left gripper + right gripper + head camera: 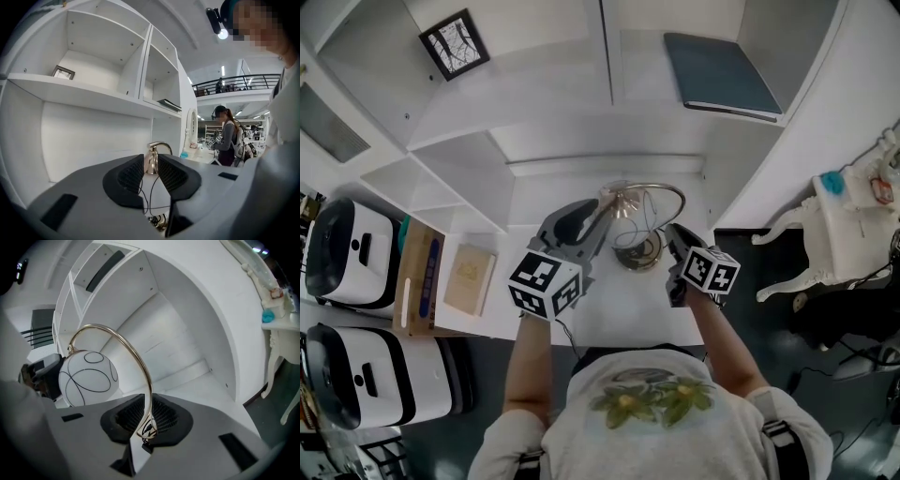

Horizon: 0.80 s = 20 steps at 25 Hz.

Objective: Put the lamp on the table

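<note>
The lamp is a thin gold arc [670, 194] with a white globe shade [89, 378] marked with black lines. Its round base [637, 253] with a coiled cord is at the white desk [623, 314] under the shelves. In the left gripper view, the gold neck [151, 161] above the shade stands in the narrow gap of my left gripper [151, 172], and both pads appear to touch it. My right gripper [149, 416] is shut on the lower end of the arc. In the head view the left gripper [598, 214] and right gripper [668, 232] flank the lamp.
White shelves rise behind the desk, holding a dark book [722, 73] and a framed picture [455, 42]. A tan book [469, 278] lies on the left, beside white devices [352, 253]. An ornate white side table [844, 220] stands on the right. A person [227, 138] stands far off.
</note>
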Each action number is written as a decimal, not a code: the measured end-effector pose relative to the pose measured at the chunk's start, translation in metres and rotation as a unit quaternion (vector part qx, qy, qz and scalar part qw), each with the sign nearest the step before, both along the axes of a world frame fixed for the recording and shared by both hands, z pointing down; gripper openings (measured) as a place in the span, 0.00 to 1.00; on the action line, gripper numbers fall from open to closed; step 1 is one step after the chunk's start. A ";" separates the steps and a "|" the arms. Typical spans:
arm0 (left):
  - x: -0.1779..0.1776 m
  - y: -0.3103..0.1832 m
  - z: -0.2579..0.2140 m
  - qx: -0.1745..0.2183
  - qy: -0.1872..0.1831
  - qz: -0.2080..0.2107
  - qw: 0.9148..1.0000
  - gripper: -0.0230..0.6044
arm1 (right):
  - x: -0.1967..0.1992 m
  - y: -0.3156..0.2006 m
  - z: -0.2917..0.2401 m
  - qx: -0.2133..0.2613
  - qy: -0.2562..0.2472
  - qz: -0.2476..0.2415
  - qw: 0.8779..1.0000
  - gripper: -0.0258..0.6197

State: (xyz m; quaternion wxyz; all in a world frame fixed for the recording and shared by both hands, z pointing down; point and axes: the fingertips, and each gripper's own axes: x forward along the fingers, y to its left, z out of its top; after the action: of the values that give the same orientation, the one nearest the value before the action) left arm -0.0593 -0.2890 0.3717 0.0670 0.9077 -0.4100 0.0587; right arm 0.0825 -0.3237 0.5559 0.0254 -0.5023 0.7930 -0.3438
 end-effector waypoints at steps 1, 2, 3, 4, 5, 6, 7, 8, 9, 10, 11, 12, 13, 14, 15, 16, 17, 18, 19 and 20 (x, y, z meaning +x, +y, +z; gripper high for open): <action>-0.002 0.002 0.002 -0.003 -0.001 -0.006 1.000 0.20 | 0.000 0.004 -0.004 0.003 -0.007 0.002 1.000 0.14; -0.003 0.003 0.004 -0.006 -0.001 -0.013 1.000 0.18 | -0.001 0.008 -0.009 0.006 -0.013 0.001 1.000 0.13; -0.005 0.005 0.005 -0.006 -0.002 -0.021 1.000 0.17 | -0.002 0.012 -0.014 0.011 -0.019 -0.001 1.000 0.12; -0.006 0.006 0.006 -0.004 -0.006 -0.030 1.000 0.16 | -0.004 0.017 -0.020 0.016 -0.026 -0.006 1.000 0.12; -0.007 0.009 0.006 0.001 -0.014 -0.041 0.999 0.15 | -0.007 0.022 -0.026 0.023 -0.033 -0.012 0.999 0.11; -0.007 0.011 0.008 0.008 -0.026 -0.049 0.998 0.13 | -0.011 0.027 -0.032 0.031 -0.037 -0.020 0.999 0.11; -0.006 0.015 0.010 0.014 -0.041 -0.054 0.998 0.12 | -0.015 0.032 -0.038 0.039 -0.039 -0.027 0.998 0.10; -0.003 0.019 0.013 0.018 -0.055 -0.055 0.997 0.10 | -0.019 0.037 -0.044 0.049 -0.039 -0.035 0.997 0.10; 0.000 0.023 0.016 0.019 -0.067 -0.053 0.996 0.10 | -0.022 0.041 -0.050 0.059 -0.036 -0.042 0.997 0.10; 0.003 0.027 0.019 0.018 -0.074 -0.050 0.996 0.09 | -0.026 0.046 -0.055 0.069 -0.034 -0.049 0.996 0.10; 0.006 0.031 0.022 0.016 -0.075 -0.046 0.996 0.09 | -0.030 0.050 -0.060 0.078 -0.030 -0.056 0.995 0.10; 0.009 0.034 0.025 0.011 -0.072 -0.042 0.996 0.09 | -0.034 0.054 -0.065 0.088 -0.026 -0.062 0.994 0.09; 0.011 0.038 0.028 0.004 -0.066 -0.037 0.997 0.08 | -0.037 0.058 -0.069 0.098 -0.022 -0.068 0.993 0.09; 0.013 0.042 0.029 -0.003 -0.059 -0.033 0.998 0.08 | -0.040 0.062 -0.073 0.108 -0.018 -0.073 0.991 0.09; 0.014 0.045 0.031 -0.009 -0.052 -0.031 0.998 0.08 | -0.042 0.066 -0.077 0.117 -0.012 -0.077 0.990 0.09; 0.015 0.047 0.032 -0.012 -0.047 -0.030 0.998 0.08 | -0.045 0.069 -0.081 0.126 -0.006 -0.080 0.989 0.09; 0.016 0.049 0.033 -0.014 -0.044 -0.031 0.998 0.08 | -0.047 0.072 -0.085 0.134 0.000 -0.083 0.987 0.09; 0.016 0.051 0.035 -0.015 -0.042 -0.031 0.999 0.08 | -0.049 0.075 -0.088 0.142 0.006 -0.086 0.986 0.09; 0.017 0.053 0.037 -0.018 -0.040 -0.031 0.999 0.08 | -0.051 0.078 -0.092 0.149 0.010 -0.088 0.985 0.09; 0.018 0.056 0.039 -0.022 -0.035 -0.029 0.999 0.08 | -0.053 0.081 -0.095 0.156 0.014 -0.091 0.983 0.09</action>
State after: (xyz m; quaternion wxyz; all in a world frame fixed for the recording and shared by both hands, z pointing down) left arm -0.0416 -0.2333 0.4103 0.0739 0.8911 -0.4369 0.0977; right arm 0.0298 -0.2422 0.4608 0.0607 -0.4224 0.8797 -0.2099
